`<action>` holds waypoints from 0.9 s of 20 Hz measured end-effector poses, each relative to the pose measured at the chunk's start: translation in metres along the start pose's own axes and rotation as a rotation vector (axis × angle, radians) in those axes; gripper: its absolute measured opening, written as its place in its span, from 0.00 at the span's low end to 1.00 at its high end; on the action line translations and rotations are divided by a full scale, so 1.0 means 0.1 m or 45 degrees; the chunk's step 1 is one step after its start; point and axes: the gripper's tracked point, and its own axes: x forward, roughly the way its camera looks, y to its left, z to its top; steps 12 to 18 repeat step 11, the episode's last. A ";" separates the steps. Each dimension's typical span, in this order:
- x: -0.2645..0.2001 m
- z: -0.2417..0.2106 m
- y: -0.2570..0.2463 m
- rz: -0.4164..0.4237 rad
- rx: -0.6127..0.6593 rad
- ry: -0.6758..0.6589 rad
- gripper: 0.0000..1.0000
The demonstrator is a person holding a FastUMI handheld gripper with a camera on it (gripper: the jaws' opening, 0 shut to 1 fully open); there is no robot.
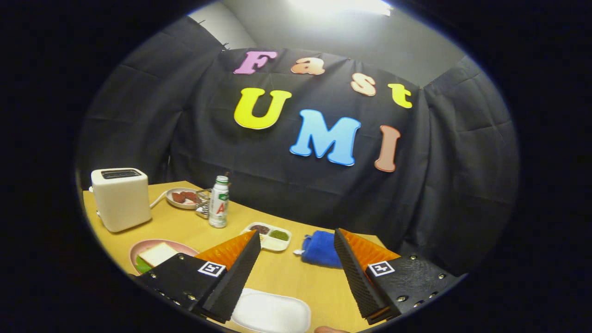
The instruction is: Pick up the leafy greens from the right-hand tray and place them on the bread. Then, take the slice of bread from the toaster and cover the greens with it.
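My gripper [296,233] is open, held above the yellow table [296,277] with nothing between its fingers. Beside the left finger lies a pink plate [138,247] carrying a slice of bread [157,253], and a bit of leafy green [142,266] peeks out from under the slice. The cream toaster [121,198] stands farther off on the left, its slot dark. A flat white tray [273,312] lies low between the fingers, its top bare.
Beyond the fingers sit a white two-part dish [272,236] with dark and green fillings, a blue cloth [321,249], a white bottle [218,201] and a small plate of reddish food [182,198]. The table's far edge meets the black cloth wall.
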 end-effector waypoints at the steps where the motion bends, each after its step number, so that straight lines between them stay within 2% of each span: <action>1: -0.04 -0.01 -0.20 -0.025 0.001 -0.008 0.96; 6: -0.20 -0.14 -1.24 -0.102 -0.004 -0.069 0.96; 11: -0.28 -0.65 -2.26 -0.209 -0.061 -0.106 0.96; 18: -0.28 -0.65 -2.26 -0.209 -0.061 -0.106 0.96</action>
